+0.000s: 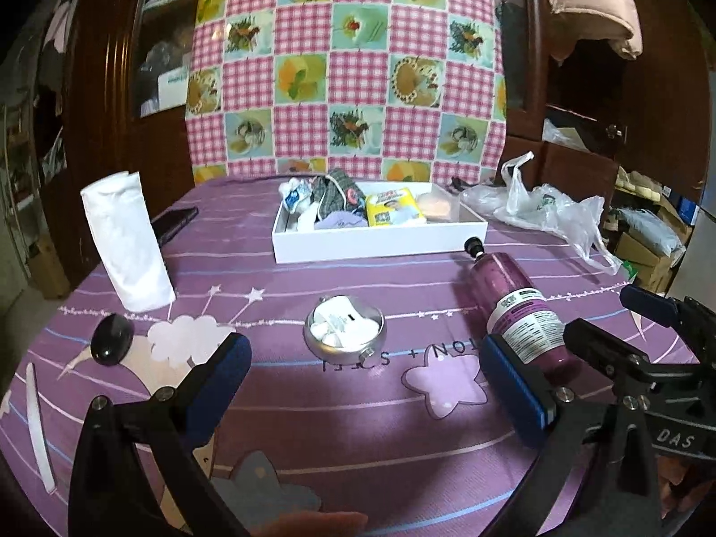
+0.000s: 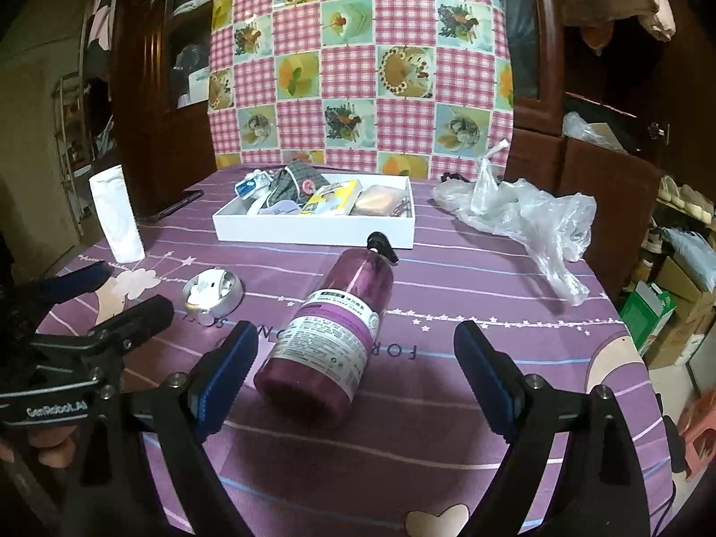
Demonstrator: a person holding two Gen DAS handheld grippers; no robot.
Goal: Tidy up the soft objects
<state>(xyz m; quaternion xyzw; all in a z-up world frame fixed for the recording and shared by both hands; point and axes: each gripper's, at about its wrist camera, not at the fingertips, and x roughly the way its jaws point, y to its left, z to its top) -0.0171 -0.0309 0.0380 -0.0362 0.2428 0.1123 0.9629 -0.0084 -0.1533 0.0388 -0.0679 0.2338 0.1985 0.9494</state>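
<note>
Both grippers are spread wide, holding nothing, just hanging over the purple cloth (image 1: 358,425). The left gripper (image 1: 364,385) has the little round tin (image 1: 344,329) dead ahead at 12 o'clock between its blue pads, not touching. The right gripper (image 2: 355,371) frames the bottle (image 2: 333,326), which lies on its side with the black pump pointing away toward 12 and its base sitting between the fingertips, apart from both.

The soft stuff is already in the white tray (image 1: 376,246) at the far middle of the table: a grey plaid cloth (image 1: 335,190), a yellow tissue pack (image 1: 391,210), a peach pad (image 1: 436,206), plus some white and lavender bits I can't really make out.

From the left view: white roll (image 1: 127,241) standing upright at 10 o'clock, phone (image 1: 174,223) just behind it, a shiny black oval thing (image 1: 112,340) at 9, maybe a mouse. Crumpled plastic bag (image 1: 541,210) at 2 o'clock, right of the tray.
</note>
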